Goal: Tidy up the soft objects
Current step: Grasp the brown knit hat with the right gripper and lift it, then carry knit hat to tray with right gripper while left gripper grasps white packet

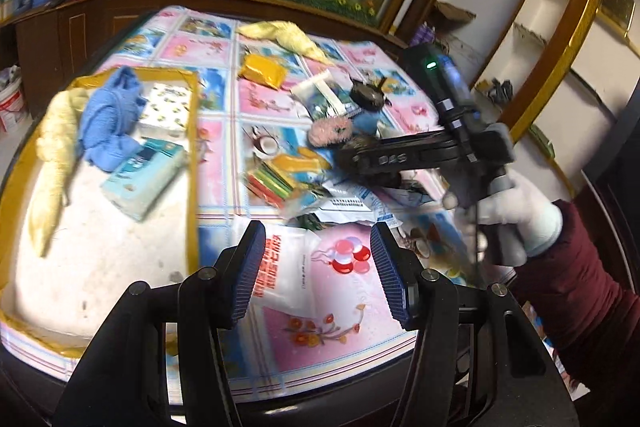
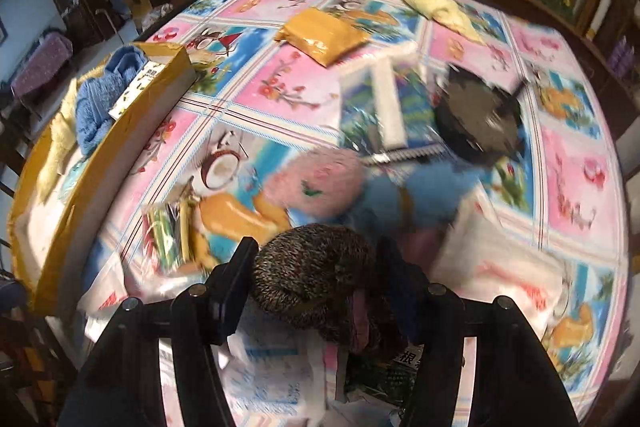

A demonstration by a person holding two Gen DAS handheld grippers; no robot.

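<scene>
A dark brown speckled fuzzy pouch (image 2: pixel 316 275) lies on the table, beside a pink fluffy round pad (image 2: pixel 316 183) and a blue plush toy (image 2: pixel 416 195). A blue knitted cloth (image 1: pixel 108 119) and pale yellow towel (image 1: pixel 56 155) rest in the tray.

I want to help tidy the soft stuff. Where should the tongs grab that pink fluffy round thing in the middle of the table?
Probably from above, across its middle. The pink fluffy thing lies low and rounded on the tablecloth, with the blue fluffy thing pressed against one side, so squeeze the sides that stay free. Its fluff should give, so close well in.
</scene>
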